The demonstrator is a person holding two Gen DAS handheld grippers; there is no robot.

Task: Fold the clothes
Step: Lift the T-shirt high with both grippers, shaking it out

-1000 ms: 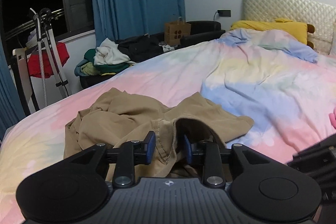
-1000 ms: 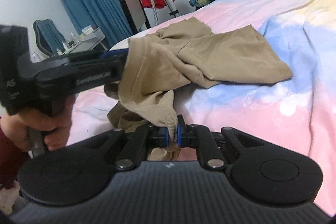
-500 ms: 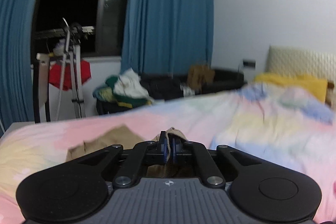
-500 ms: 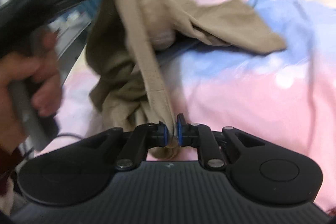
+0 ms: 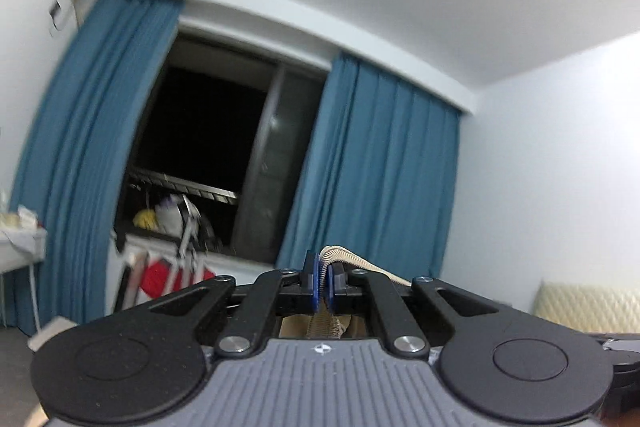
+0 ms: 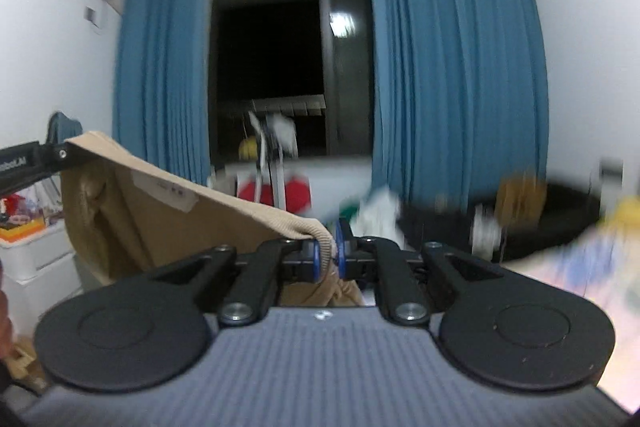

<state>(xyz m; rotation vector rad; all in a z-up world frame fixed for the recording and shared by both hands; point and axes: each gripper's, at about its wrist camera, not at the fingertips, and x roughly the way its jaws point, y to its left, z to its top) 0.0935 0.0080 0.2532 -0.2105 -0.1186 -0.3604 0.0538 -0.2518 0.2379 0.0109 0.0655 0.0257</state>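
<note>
The left gripper has its fingers pressed together on the ribbed edge of a tan garment, which runs off to the right over the gripper's arm. Behind it hang blue curtains on either side of a dark window, and a quilted headboard shows at the far right.

In the right wrist view, the garment is held up in the air, its ribbed band stretched from the left gripper at the left edge down to the right gripper. The right gripper's fingers are closed tight on that band. The bed lies blurred at the right.
</note>
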